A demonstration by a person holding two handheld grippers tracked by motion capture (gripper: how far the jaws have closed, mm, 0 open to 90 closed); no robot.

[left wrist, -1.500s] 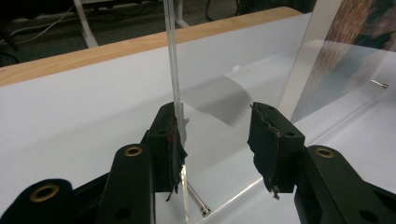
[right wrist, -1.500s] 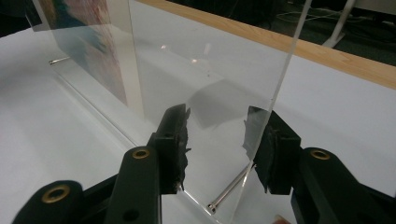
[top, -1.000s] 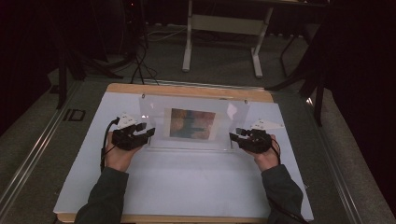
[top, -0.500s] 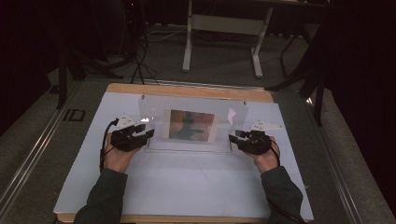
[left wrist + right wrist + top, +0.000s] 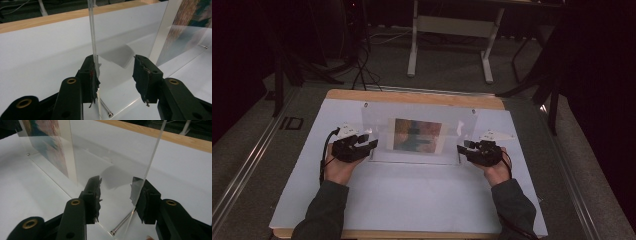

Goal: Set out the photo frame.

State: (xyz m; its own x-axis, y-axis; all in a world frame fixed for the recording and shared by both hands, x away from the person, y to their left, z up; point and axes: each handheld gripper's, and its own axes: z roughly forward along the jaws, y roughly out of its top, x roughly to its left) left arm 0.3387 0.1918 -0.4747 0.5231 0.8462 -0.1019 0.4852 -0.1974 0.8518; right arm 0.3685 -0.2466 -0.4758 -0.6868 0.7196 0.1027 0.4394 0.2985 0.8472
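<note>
A clear acrylic frame (image 5: 462, 122) stands upright on the white table top (image 5: 422, 200), with a colourful picture (image 5: 418, 135) in its middle. My left gripper (image 5: 372, 143) is at the frame's left end and open. In the left gripper view, the frame's edge (image 5: 92, 30) runs down along the inner face of one jaw of the left gripper (image 5: 115, 60), and the other jaw stands well apart. My right gripper (image 5: 462, 147) is at the frame's right end, also open. The frame's edge (image 5: 155, 147) lies close to one jaw of the right gripper (image 5: 117, 181). A steel pin (image 5: 122, 222) juts from the frame's foot.
The white top lies on a wooden board (image 5: 412, 97) whose edge shows at the back. A similar steel pin (image 5: 106, 111) sits low at the left end. Beyond the table are a grey floor, cables and the legs of a stand (image 5: 449, 25).
</note>
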